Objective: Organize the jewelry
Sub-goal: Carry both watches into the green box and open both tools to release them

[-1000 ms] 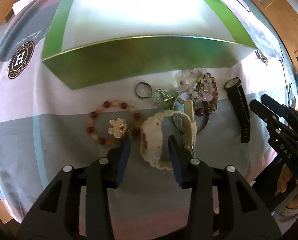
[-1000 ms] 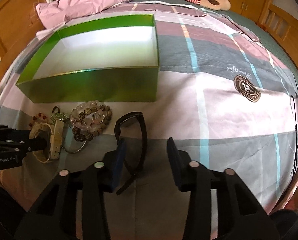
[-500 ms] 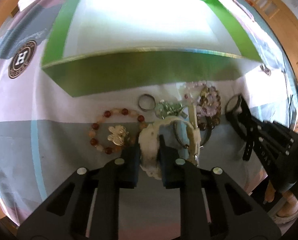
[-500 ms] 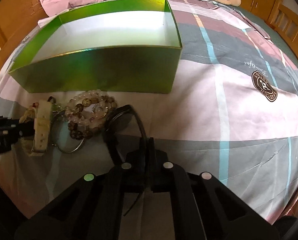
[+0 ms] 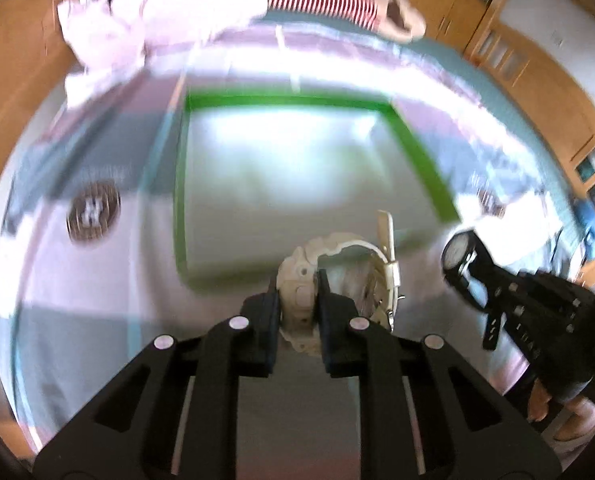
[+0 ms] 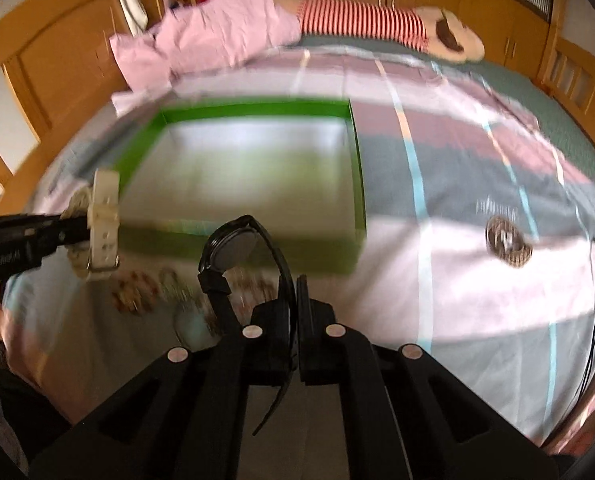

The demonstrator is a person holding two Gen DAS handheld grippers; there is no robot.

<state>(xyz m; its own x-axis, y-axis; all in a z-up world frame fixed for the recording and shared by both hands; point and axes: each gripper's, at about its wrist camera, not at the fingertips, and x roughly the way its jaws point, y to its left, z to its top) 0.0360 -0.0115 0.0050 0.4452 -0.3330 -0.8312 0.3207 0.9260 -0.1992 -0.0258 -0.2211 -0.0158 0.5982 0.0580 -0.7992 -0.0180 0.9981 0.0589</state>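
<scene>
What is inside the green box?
The green box shows only a bare pale floor. Its near edge is hidden behind the black watch and white watch.

**Two watches in the air, box and beads on the bed**

The cream watch [image 5: 339, 264] hangs off the bedspread [image 6: 477, 292], its case pinched, strap looped with the buckle end standing up. The black watch [image 6: 233, 252] is likewise raised, held by its strap, its round face tilted upward. The green box [image 6: 257, 168], white inside, lies open further up the bedspread. Blurred beaded bracelets [image 6: 137, 288] remain on the cloth just before the box's near wall.
</scene>
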